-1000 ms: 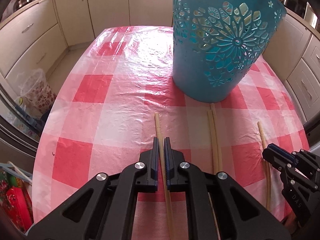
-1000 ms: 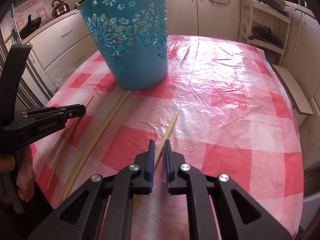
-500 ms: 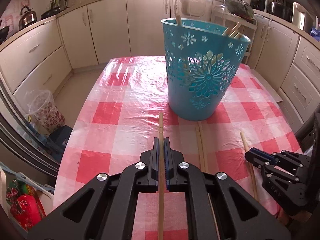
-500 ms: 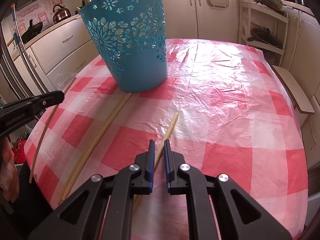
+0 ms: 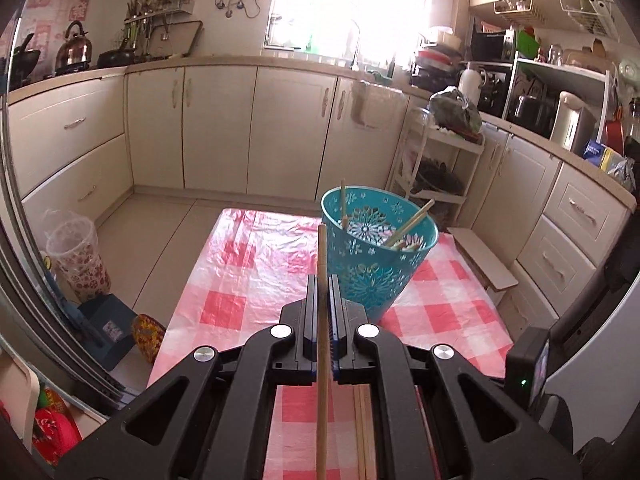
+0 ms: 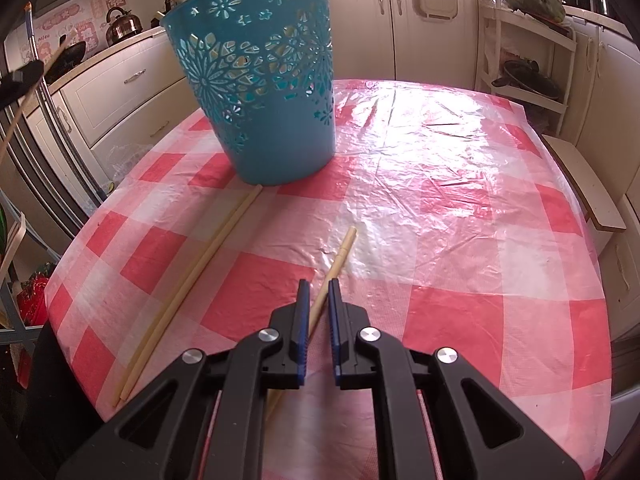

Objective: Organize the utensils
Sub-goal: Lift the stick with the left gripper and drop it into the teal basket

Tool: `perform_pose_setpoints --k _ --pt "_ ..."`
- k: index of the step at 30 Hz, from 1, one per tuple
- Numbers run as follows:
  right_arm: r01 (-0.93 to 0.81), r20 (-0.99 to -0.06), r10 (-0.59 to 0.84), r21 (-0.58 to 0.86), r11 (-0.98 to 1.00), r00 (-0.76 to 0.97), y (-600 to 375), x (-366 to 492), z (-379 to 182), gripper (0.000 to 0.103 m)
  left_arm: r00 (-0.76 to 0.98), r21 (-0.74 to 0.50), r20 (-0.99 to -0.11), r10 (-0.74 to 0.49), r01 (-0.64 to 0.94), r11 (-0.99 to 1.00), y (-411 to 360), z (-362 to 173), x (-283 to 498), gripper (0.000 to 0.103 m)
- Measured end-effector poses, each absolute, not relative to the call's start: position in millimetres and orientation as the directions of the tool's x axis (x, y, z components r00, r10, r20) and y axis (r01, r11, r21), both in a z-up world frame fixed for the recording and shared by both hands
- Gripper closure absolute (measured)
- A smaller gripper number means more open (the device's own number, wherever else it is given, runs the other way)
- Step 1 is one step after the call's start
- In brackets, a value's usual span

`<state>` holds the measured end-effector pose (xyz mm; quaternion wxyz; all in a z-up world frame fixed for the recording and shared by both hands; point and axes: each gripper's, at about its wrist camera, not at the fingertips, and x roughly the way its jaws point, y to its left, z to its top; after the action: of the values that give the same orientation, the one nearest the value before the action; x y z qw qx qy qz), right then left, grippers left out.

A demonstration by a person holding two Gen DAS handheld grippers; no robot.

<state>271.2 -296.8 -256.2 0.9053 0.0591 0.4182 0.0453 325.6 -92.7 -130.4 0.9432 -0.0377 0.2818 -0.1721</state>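
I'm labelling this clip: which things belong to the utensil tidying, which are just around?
Job: long wooden chopstick in left gripper; teal perforated plastic basket; pale chopstick pair; single chopstick between right gripper fingers.
Around: steel kettle; white wire rack.

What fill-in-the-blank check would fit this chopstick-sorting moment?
1. The left gripper is shut on a single ____.
2. The right gripper has its fingers ____ around a chopstick lying on the tablecloth.
3. A pair of chopsticks lies with its far end near the ____ basket.
Missing: chopstick; open; blue
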Motion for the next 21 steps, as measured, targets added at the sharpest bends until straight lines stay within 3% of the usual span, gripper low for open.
perform_pose_setpoints --k 9,17,21 --pt "-0.031 -0.751 0.135 0.15 0.988 0.647 -297.2 271.2 -256.4 0.093 0.834 -0.212 -0.389 -0.39 0.332 0.919 -98.8 -76.9 335.9 0.098" --pt "-0.03 -0.747 0.153 0.176 0.984 0.647 -300.3 271.8 -256.6 0.093 0.881 -0.255 -0.235 -0.411 0.352 0.9 -128.0 -34.9 382.1 0.098" --pt "-0.028 -0.742 0.171 0.201 0.979 0.648 -303.6 271.6 -257.1 0.093 0.889 -0.284 -0.198 -0.413 0.351 0.892 -141.7 -28.8 410.4 0.098"
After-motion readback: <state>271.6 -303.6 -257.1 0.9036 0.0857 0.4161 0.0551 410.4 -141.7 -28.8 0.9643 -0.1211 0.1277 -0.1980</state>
